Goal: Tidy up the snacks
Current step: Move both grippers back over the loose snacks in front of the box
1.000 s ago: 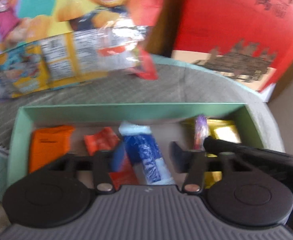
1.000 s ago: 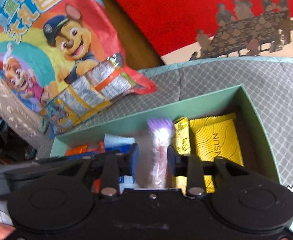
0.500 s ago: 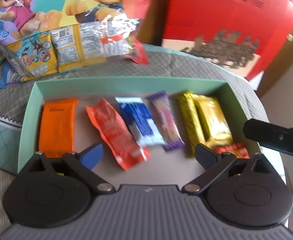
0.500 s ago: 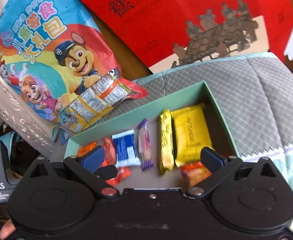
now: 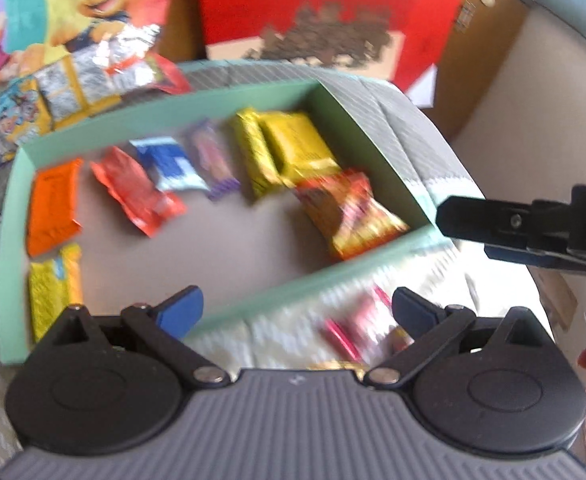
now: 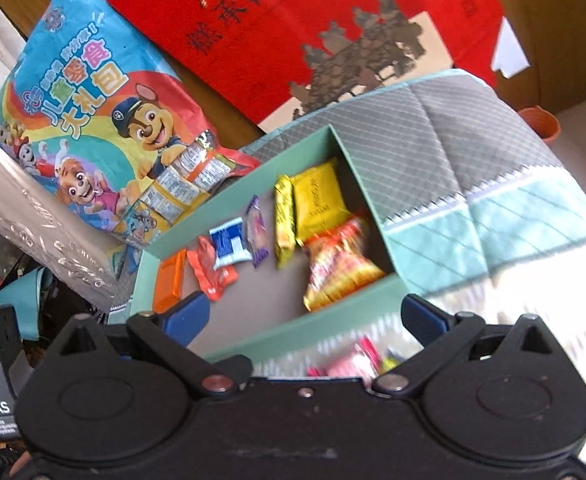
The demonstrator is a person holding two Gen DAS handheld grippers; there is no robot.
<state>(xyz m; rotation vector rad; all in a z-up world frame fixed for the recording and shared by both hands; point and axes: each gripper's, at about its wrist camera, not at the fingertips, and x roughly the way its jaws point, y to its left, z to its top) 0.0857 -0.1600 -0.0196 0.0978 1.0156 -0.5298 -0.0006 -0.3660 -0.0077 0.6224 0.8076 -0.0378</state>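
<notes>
1. While both claws hang over the near rim of the box, nothing is held: left claw (image 5: 297, 308) has its jaws spread wide and empty, right claw (image 6: 305, 312) likewise wide and empty.
2. Nearest, outside the box on the quilted bed cover (image 6: 493, 160): loose pink-wrapped snacks (image 5: 357, 324) lie just below the near wall, partly hidden behind the claws. Blurred, count unclear. Judged still to be sorted.
3. Green box (image 6: 309, 332) sits on the cover, mostly filled along its edges, middle of its floor bare.
4. Near-left corner of box: yellow packet (image 5: 53, 288). Near-right corner: orange-yellow bag (image 6: 341, 268), lying aslant.
5. Far edge of box, a tidy row left to right: orange bar (image 5: 53, 208), red wrapper (image 5: 137, 196), blue-white pack (image 6: 229, 246), purple stick (image 6: 257, 232), slim yellow bar (image 6: 284, 216), square yellow pack (image 6: 319, 196) in the far-right corner.
6. Beyond the box: big cartoon snack bag (image 6: 85, 116) against its far-left corner, red poster (image 6: 333, 20) behind.
7. Judgement: well along, most snacks placed; remaining job is the loose pink ones, maybe straightening the aslant bag.
</notes>
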